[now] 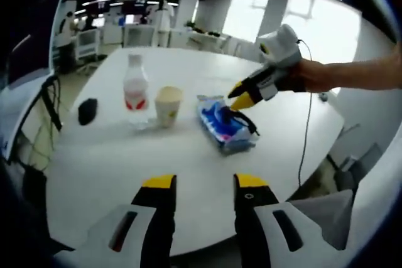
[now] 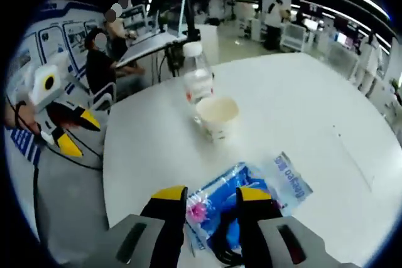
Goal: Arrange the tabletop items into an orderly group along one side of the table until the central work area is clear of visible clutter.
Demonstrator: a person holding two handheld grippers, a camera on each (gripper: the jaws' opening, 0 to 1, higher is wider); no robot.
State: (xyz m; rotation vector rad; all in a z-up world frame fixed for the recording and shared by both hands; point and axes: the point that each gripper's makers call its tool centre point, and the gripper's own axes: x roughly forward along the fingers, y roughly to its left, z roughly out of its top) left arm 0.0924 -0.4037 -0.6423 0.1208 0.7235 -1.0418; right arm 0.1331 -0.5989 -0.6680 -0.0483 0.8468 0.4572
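Observation:
On the white table (image 1: 113,167) stand a clear water bottle (image 1: 136,92) with a red label and a paper cup (image 1: 168,105) side by side. To their right lies a blue wipes packet (image 1: 221,127) with a black looped item (image 1: 244,119) on it. A small black object (image 1: 88,110) lies left of the bottle. My right gripper (image 1: 240,95), held by a hand, hovers just over the packet with its jaws apart. In the right gripper view the packet (image 2: 282,177) lies under that gripper (image 2: 211,196), beyond it the cup (image 2: 218,116) and bottle (image 2: 197,78). My left gripper (image 1: 205,183) is open above the near table edge.
A thin cable (image 1: 308,123) hangs from the right gripper across the table's right end. The left gripper (image 2: 74,135) shows off the table's left edge in the right gripper view. People sit at desks (image 2: 144,45) behind. Chairs (image 1: 352,161) stand around the table.

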